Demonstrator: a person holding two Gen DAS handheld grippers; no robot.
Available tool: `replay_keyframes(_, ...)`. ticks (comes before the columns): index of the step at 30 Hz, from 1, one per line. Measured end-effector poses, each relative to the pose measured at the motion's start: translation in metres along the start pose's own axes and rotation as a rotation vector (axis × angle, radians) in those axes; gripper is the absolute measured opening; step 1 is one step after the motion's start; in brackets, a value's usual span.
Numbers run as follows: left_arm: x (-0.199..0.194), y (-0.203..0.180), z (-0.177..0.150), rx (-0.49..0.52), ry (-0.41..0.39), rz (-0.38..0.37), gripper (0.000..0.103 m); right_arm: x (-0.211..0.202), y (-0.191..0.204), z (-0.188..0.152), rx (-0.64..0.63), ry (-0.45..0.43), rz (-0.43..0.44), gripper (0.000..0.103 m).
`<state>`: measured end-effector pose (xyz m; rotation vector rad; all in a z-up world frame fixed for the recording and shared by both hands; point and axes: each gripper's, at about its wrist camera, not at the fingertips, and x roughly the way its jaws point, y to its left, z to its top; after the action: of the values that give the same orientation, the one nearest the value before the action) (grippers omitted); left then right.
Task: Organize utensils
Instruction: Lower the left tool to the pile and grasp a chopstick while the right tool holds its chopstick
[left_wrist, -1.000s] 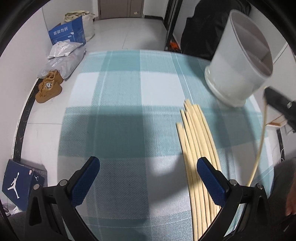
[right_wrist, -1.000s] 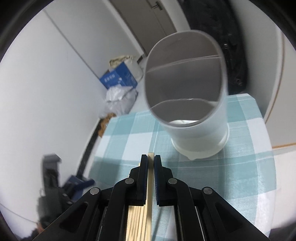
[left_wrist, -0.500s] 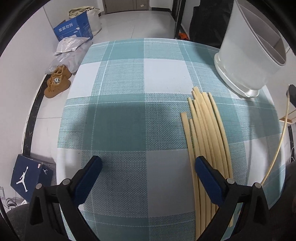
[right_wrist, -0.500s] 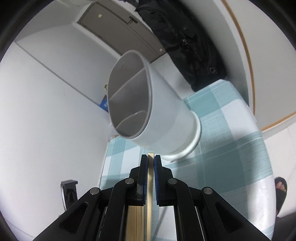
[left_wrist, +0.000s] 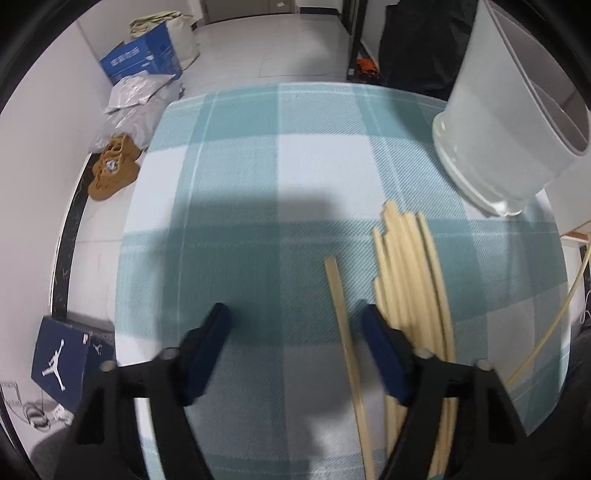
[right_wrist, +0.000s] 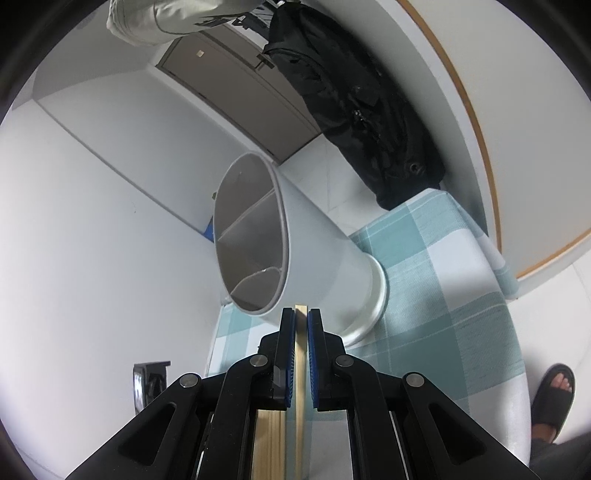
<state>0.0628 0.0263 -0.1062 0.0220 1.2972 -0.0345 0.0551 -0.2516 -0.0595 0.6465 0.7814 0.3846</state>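
In your left wrist view, your left gripper (left_wrist: 295, 325) hangs over the checked bench (left_wrist: 240, 177) with its jaws spread wide and nothing clamped between them. One loose chopstick (left_wrist: 345, 343) lies on the cloth inside the gap, close to the right-hand jaw, running away from you. The bundle of chopsticks (left_wrist: 410, 280) lies just beyond and outside that right-hand jaw, partly covered by it, tips pointing forward. The white utensil holder (left_wrist: 506, 122) stands ahead and far to the right of the jaws, its divided mouth facing away to the right. Off the bench to the left of the jaws you have brown shoes (left_wrist: 112, 171) and a blue shoebox (left_wrist: 61, 360) on the floor. In your right wrist view, your right gripper (right_wrist: 301, 325) has its jaws pinched onto a single chopstick (right_wrist: 300, 369), whose square end pokes out just past the jaw tips. The utensil holder (right_wrist: 295, 251) sits directly ahead of those jaws, its open mouth with the dividers just up and to the left of the chopstick's end.
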Motion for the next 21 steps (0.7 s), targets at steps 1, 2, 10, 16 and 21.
replay_keyframes(1, 0.001, -0.001, 0.003, 0.007, 0.002, -0.003, 0.056, -0.001, -0.001, 0.001, -0.001, -0.002, -0.004, 0.006)
replay_keyframes(2, 0.001, -0.002, 0.006, 0.013, 0.006, -0.007, 0.053, -0.004, -0.001, -0.001, -0.003, -0.005, -0.007, 0.006)
replay_keyframes(10, 0.002, -0.005, 0.014, 0.019, 0.012, -0.048, 0.003, -0.008, 0.008, -0.003, -0.06, -0.025, -0.025, 0.006)
replay_keyframes(16, -0.012, 0.004, 0.016, -0.037, -0.053, -0.12, 0.002, -0.01, 0.021, -0.006, -0.142, -0.044, -0.028, 0.006)
replay_keyframes(21, -0.057, 0.006, 0.011, -0.047, -0.222, -0.17, 0.002, -0.015, 0.035, -0.015, -0.203, -0.049, -0.01, 0.006)
